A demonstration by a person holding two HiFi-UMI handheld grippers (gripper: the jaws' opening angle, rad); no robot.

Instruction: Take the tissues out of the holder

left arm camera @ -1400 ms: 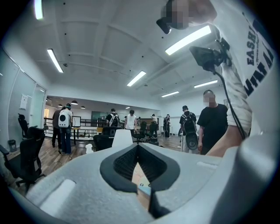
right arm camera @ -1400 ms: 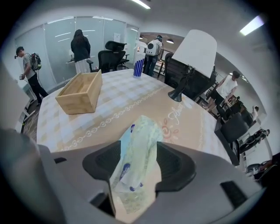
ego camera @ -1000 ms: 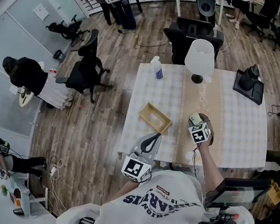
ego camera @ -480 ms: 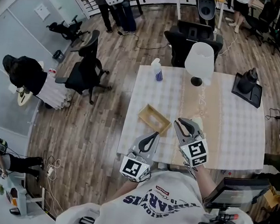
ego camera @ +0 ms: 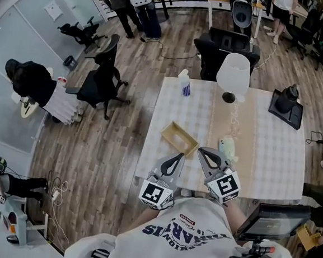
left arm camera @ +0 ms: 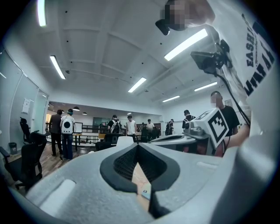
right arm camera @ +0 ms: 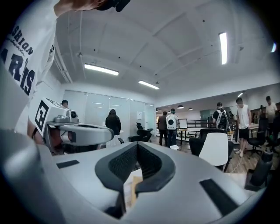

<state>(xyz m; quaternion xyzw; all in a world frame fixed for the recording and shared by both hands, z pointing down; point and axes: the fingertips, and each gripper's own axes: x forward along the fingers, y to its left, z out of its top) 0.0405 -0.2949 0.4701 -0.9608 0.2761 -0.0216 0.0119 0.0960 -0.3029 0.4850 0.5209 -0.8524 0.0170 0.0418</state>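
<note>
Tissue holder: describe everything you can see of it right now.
The tissue holder is a flat, tan, wood-like rectangular box with a paler centre. It lies turned diagonally on the checked tablecloth, just ahead of the left gripper. Nothing touches it. Its contents cannot be made out.

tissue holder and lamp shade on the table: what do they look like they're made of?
Tissue holder: matte tan with flat, rigid, straight sides, so probably wood or bamboo, though stiff card is possible. Lamp shade: smooth, plain white and slightly glowing, so plastic or frosted glass; which one can't be told from here.
</note>
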